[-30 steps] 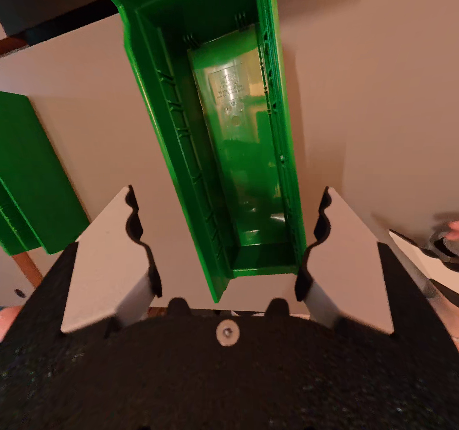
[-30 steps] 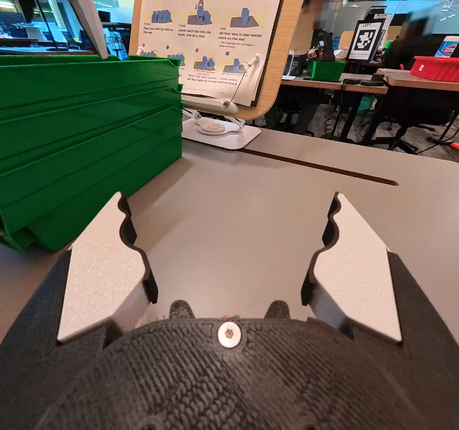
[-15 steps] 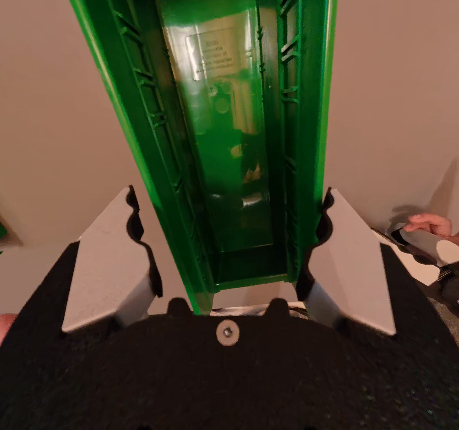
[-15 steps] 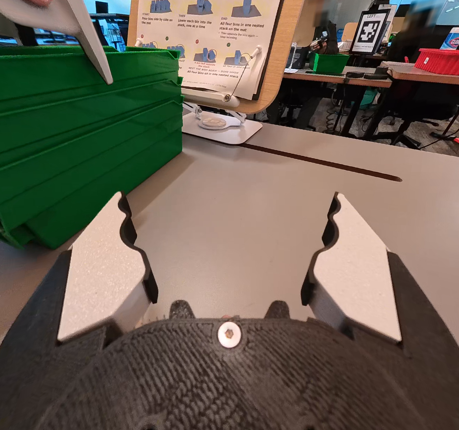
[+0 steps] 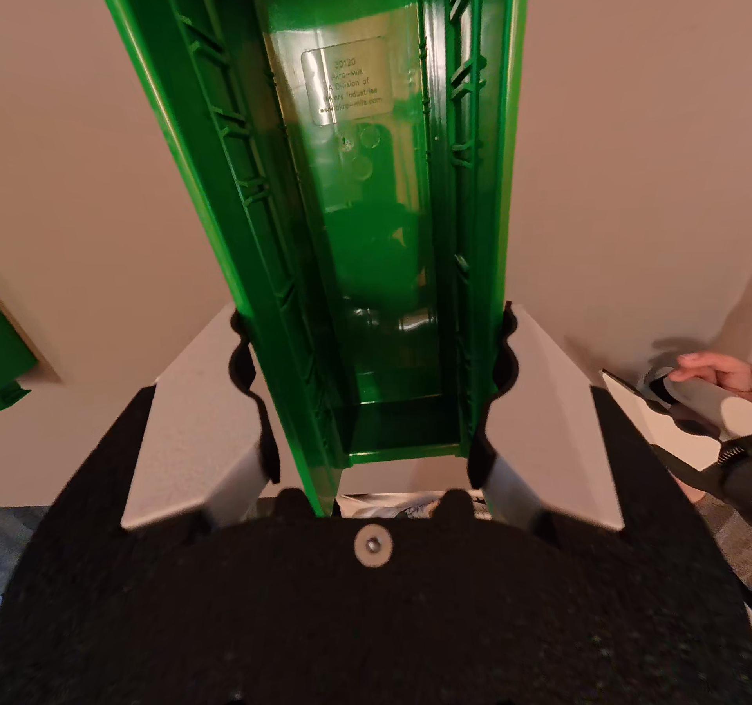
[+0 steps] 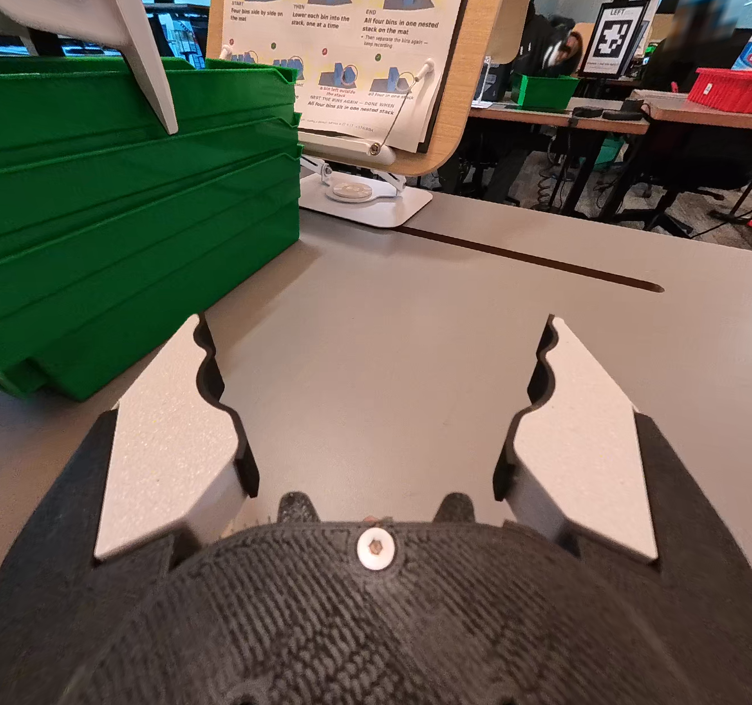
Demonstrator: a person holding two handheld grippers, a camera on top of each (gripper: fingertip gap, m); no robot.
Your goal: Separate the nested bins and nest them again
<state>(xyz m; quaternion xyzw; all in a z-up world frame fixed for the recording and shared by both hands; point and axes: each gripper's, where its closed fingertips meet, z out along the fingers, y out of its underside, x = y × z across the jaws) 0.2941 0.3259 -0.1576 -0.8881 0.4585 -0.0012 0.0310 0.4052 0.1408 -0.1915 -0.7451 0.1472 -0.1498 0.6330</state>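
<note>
A long green bin fills the left wrist view, open side facing me. My left gripper is shut on its near end, with one pad on each outer side wall. In the right wrist view this bin is the top of a stack of nested green bins at the left, and a finger of the left gripper reaches down over the stack's rim. My right gripper is open and empty, low over the grey table to the right of the stack. It also shows in the left wrist view, held by a hand.
An instruction board on a white stand stands behind the stack. A dark slot runs across the table's far part. A piece of another green bin shows at the left edge. Desks with a red bin stand far behind.
My left gripper moved in over the bin's near end and closed from wide open onto its side walls. The right gripper has hardly moved.
</note>
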